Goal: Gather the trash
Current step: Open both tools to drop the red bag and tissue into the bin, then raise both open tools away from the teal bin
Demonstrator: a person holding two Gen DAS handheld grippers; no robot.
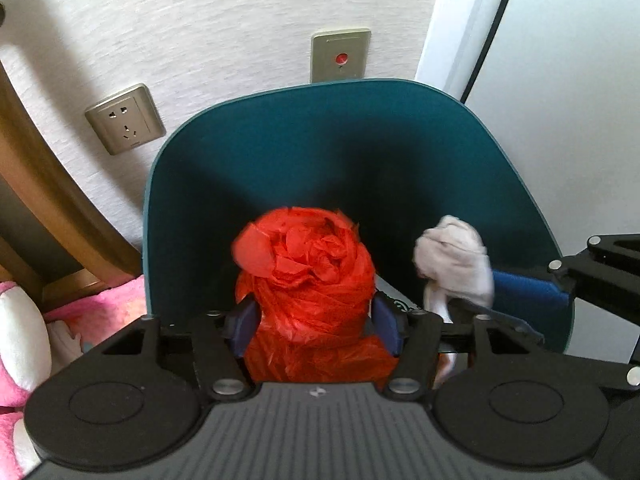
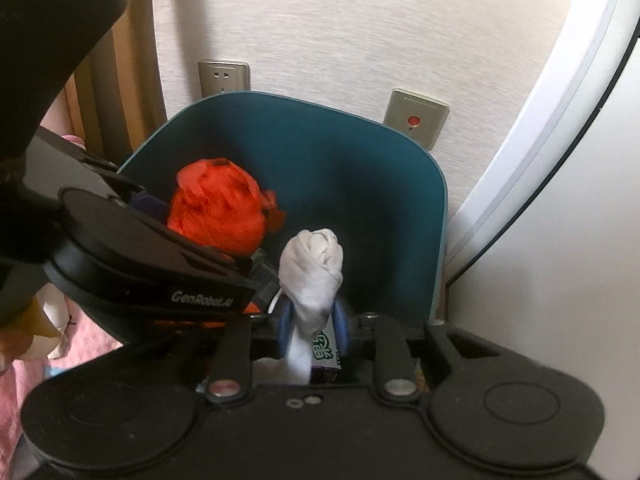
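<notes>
In the left wrist view, your left gripper (image 1: 312, 320) sits low centre with the red bag (image 1: 308, 264) between its pads, which seem to touch its sides; whether they press, you can't tell. The bag looks light, crinkly and slippery, so hold its bunched middle. To the right, your right gripper (image 2: 312, 320) has the white wad (image 2: 314, 268) between its jaws, apparently loosely. It looks soft and squashy. Both hang over the bin (image 2: 436, 216).
</notes>
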